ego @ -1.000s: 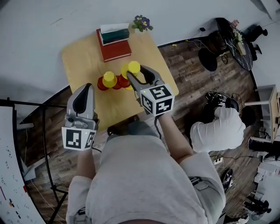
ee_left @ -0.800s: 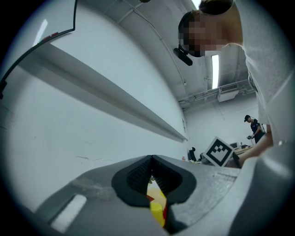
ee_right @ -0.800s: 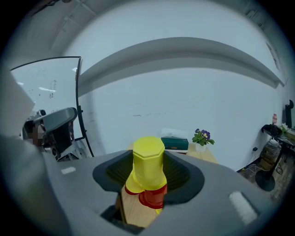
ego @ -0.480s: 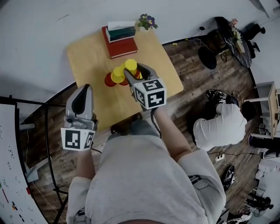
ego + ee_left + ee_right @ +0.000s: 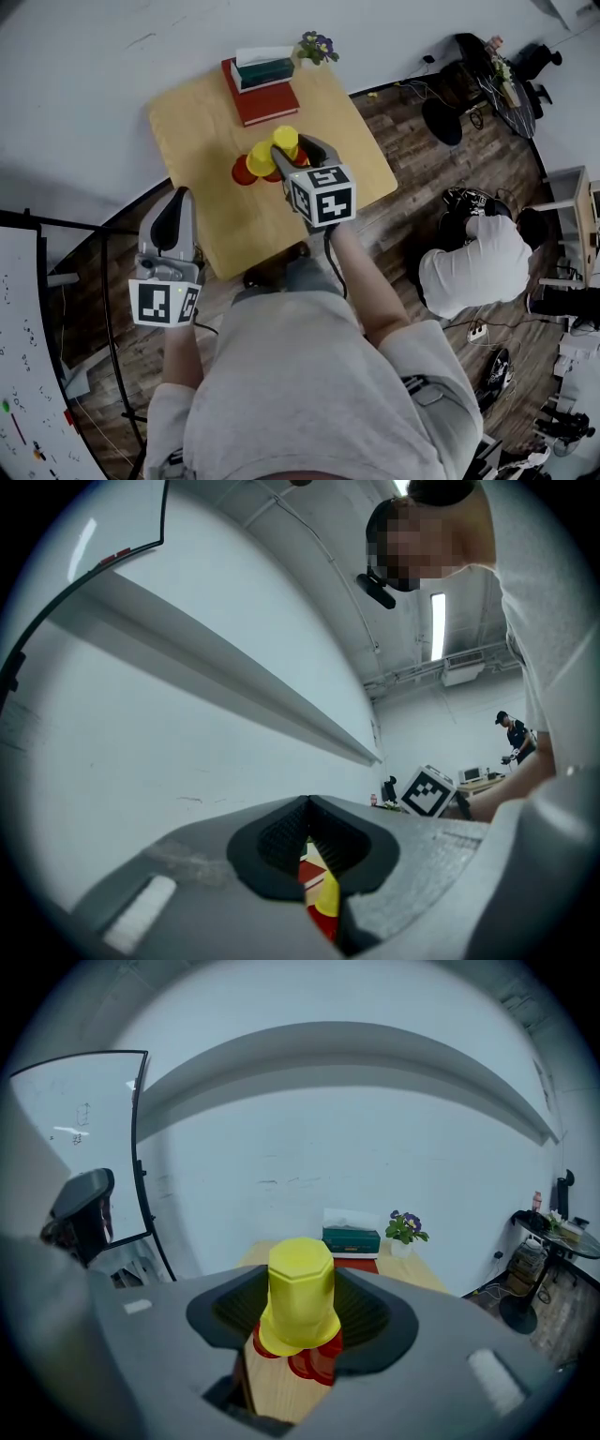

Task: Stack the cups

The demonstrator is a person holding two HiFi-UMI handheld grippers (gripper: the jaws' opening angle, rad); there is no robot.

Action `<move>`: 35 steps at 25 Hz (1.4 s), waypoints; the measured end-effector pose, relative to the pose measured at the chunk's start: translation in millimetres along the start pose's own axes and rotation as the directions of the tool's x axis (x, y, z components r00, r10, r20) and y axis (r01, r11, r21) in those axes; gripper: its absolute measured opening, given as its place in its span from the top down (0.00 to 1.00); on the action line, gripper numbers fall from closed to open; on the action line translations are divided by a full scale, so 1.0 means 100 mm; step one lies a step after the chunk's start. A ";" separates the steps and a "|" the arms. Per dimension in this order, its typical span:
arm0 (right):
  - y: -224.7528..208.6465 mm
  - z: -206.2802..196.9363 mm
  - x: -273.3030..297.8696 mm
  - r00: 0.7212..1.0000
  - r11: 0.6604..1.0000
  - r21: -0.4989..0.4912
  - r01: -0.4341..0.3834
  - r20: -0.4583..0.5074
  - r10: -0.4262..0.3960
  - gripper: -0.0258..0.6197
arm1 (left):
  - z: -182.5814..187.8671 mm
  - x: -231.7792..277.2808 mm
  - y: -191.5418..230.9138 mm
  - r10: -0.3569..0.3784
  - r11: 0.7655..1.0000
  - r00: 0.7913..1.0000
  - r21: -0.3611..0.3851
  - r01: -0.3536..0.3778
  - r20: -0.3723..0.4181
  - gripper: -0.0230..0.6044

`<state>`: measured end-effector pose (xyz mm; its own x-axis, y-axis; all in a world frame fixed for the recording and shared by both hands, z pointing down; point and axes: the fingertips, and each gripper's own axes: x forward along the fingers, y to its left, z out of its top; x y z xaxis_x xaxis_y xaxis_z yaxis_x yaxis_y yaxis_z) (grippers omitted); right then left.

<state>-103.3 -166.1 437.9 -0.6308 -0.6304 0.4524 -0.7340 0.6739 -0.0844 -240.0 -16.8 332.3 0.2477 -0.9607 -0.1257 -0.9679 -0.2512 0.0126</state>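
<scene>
1 yellow cup [image 5: 300, 1288] stands upside down between the jaws of the right gripper [image 5: 302, 1312], near the middle of the wooden table [image 5: 202, 122]. The jaws are spread wide and have just been opening. The cup is between the pads, but they do not seem to press on it. Red cups [image 5: 314, 1361] show their rims just under the edge of this yellow cup; I cannot tell if it sits on 1 of them or only in front of them.

In the head view a 2nd yellow cup [image 5: 262, 159] stands just beside the 1st, on its left, and 1 red cup [image 5: 244, 172] is just beside that one.

The left gripper [image 5: 178, 197] is beside the left edge of the table, well apart from the cups. Its jaws are pressed together with nothing between them.

At the far side of the table lies a red book [image 5: 265, 101] with a green box [image 5: 265, 70] on top. A small plant [image 5: 317, 47] with purple flowers stands near them. On the right a person [image 5: 473, 272] in a white shirt is low on the dark wooden floor [image 5: 412, 122].
</scene>
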 end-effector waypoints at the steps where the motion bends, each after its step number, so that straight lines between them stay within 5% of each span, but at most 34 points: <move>1: 0.00 0.00 0.00 1.000 1.000 0.000 0.002 0.002 -0.002 0.61 | 0.00 -0.01 0.00 -0.003 1.000 1.000 0.001 0.003 -0.001 0.96; 14: 0.03 0.11 -0.16 0.991 1.000 0.017 0.024 0.129 -0.026 0.61 | 0.06 -0.05 -0.05 -0.040 0.999 0.999 0.014 0.040 0.018 0.96; 24: -0.02 0.00 -0.02 0.999 0.999 -0.018 0.033 0.040 -0.032 0.61 | 0.14 -0.07 -0.22 -0.025 1.000 0.999 0.013 0.025 0.037 0.96; 35: -0.04 0.02 0.02 0.998 1.000 0.030 0.007 0.064 -0.009 0.61 | 0.09 -0.16 -0.14 0.013 1.000 1.000 0.009 -0.013 0.023 0.96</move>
<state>-102.0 -170.4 437.4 -0.6392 -0.6598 0.3952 -0.7456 0.6576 -0.1080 -230.3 2.8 324.9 0.2343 -0.9608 -0.1480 -0.9713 -0.2377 0.0052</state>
